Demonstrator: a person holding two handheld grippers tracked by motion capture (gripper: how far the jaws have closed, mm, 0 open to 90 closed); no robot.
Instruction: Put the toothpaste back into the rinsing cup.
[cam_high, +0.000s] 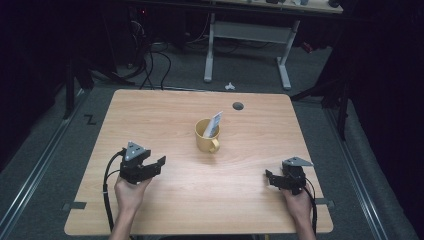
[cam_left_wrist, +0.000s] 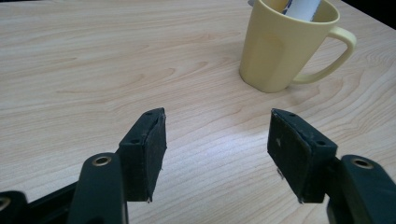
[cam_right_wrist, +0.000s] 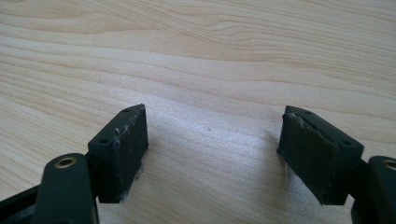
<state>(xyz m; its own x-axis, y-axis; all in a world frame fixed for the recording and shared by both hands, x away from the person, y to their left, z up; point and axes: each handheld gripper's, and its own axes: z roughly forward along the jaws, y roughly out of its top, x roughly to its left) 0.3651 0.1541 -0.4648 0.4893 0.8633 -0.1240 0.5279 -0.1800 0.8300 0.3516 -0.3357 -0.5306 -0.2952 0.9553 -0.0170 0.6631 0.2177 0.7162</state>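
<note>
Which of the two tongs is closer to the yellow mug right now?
The left tongs: the yellow ceramic mug stands just beyond its open jaws, while the right tongs sit farther off.

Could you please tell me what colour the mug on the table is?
The mug is pale yellow, clearest in the left gripper view.

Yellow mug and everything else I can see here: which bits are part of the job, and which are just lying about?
Part of the job:
- yellow mug
- white packet standing in it
- left gripper, open, pointed at the mug
- right gripper, open

Just lying about:
- small white object on the floor
- desk frame behind the table
</note>
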